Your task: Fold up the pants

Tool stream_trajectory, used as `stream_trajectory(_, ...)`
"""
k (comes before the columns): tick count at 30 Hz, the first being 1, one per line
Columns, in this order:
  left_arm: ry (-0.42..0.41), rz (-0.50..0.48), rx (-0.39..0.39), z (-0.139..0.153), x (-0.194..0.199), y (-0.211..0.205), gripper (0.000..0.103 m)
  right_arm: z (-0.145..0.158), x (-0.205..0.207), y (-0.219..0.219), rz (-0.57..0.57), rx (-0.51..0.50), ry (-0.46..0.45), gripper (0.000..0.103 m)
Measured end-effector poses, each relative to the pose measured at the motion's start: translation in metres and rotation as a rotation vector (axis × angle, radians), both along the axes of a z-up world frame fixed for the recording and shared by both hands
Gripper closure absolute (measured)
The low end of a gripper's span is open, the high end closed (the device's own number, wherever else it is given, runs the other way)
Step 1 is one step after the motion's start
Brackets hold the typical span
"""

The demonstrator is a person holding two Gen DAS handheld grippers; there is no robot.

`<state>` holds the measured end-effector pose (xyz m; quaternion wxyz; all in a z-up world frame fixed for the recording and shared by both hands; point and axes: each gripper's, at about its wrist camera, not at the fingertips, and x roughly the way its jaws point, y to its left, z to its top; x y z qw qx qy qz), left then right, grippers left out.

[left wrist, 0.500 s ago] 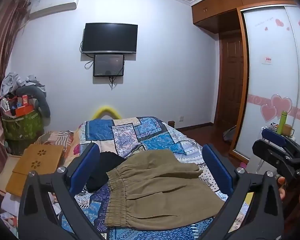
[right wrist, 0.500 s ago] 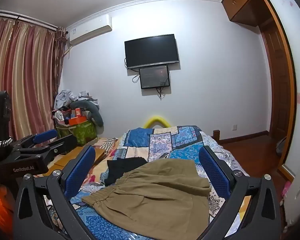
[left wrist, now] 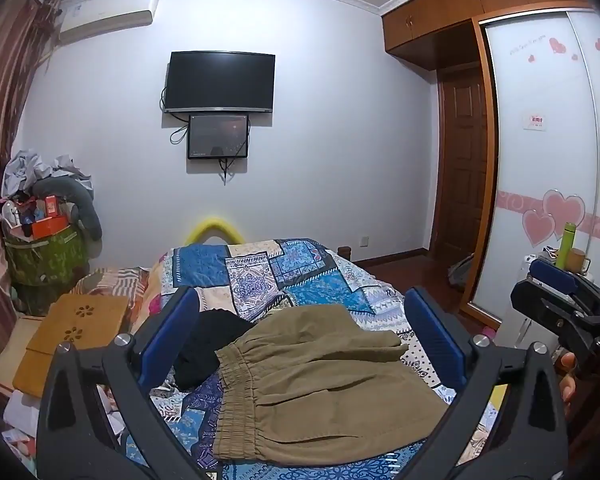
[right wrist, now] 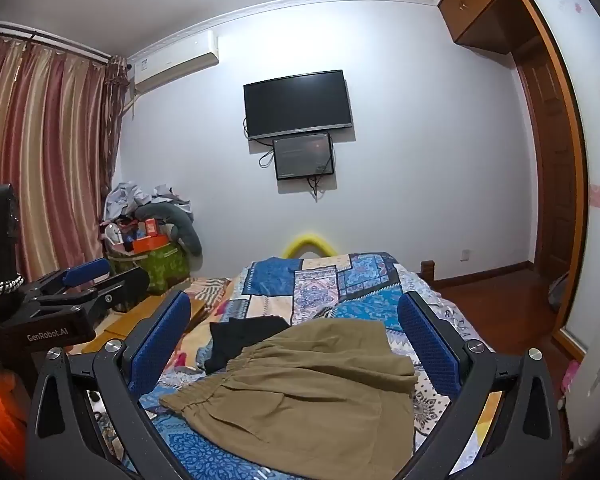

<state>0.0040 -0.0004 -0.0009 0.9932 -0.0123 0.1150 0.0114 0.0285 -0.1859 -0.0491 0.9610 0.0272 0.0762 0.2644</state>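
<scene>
Patchwork bed: a blue, white and cream patchwork quilt covers the bed (left wrist: 300, 272), which runs away from the cameras toward the white wall.
Olive pants: the olive-brown corduroy pants with a gathered elastic waistband (left wrist: 320, 384) lie flat on the near part of the quilt, waistband toward the left, legs toward the right; in the right wrist view (right wrist: 308, 392) they fill the space seen between the blue pads.
Black garment: a crumpled black cloth (left wrist: 208, 344) lies on the quilt at the waistband end, touching the pants and partly under their upper edge.
Left tongs: the black left tongs with blue pads (left wrist: 302, 340) hang above the pants, spread wide, gripping nothing.
Right tongs: the black right tongs with blue pads (right wrist: 294, 344) are likewise held above the cloth, spread wide and empty; from the left wrist they show at the right edge (left wrist: 560, 292), beside the bed.
</scene>
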Motion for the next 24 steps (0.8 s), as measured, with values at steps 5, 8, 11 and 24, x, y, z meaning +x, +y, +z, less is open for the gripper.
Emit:
stream_trajectory(5,0.001,-0.002,0.000,0.0002,0.0000,-0.0002,0.000,-0.0001,-0.0009,-0.0016,-0.010,0.005,-0.002,0.000)
stream_trajectory(8,0.000,-0.003,0.000,0.0009,-0.0011,0.0002,0.000,0.0006,-0.0013,-0.0025,-0.014,0.009,-0.003,0.000)
stream_trajectory(11,0.003,-0.008,0.005,0.0011,0.0004,-0.0011,0.000,0.0007,-0.0009,-0.0027,-0.015,0.010,-0.002,0.000)
stream_trajectory(24,0.000,-0.015,0.007,-0.0004,0.0006,-0.0007,0.000,-0.0003,0.0010,-0.0041,-0.018,0.011,-0.002,0.000)
